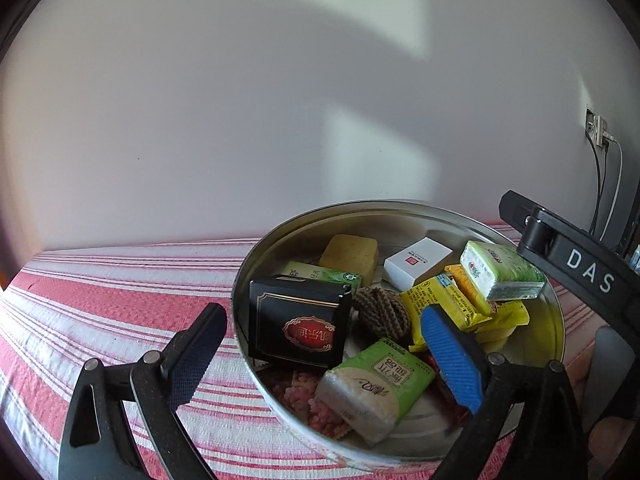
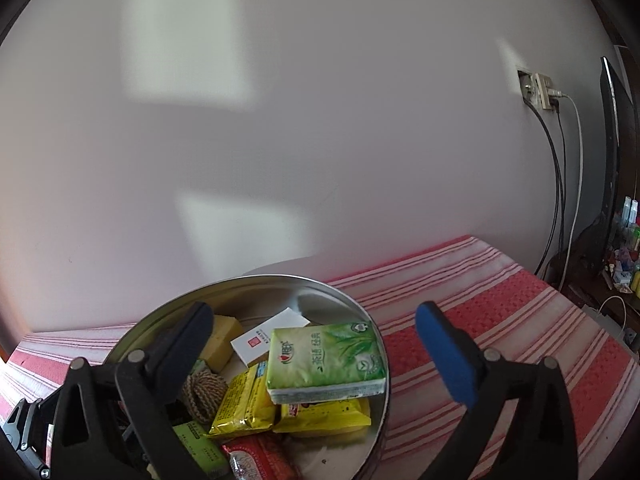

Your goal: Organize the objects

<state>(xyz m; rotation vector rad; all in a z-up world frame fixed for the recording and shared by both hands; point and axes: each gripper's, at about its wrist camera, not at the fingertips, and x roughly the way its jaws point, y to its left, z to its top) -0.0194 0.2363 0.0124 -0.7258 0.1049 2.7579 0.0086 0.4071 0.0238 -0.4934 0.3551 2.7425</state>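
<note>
Red-striped bed by the wall carries a round tin packed with the gathered objects, tissue pack topmost, while left gripper and right gripper gape wide, holding nothing.

Soft daylight fills the room, falling in pale rectangular patches on the wall, with broad grey shadows between them. The metal tin catches a dull sheen along its rim and inner side, no harsh glare. Both views bend strongly at the edges, ringed by dark corners. Nearby packets look sharp; the clutter at the far right is small and smeared.
</note>
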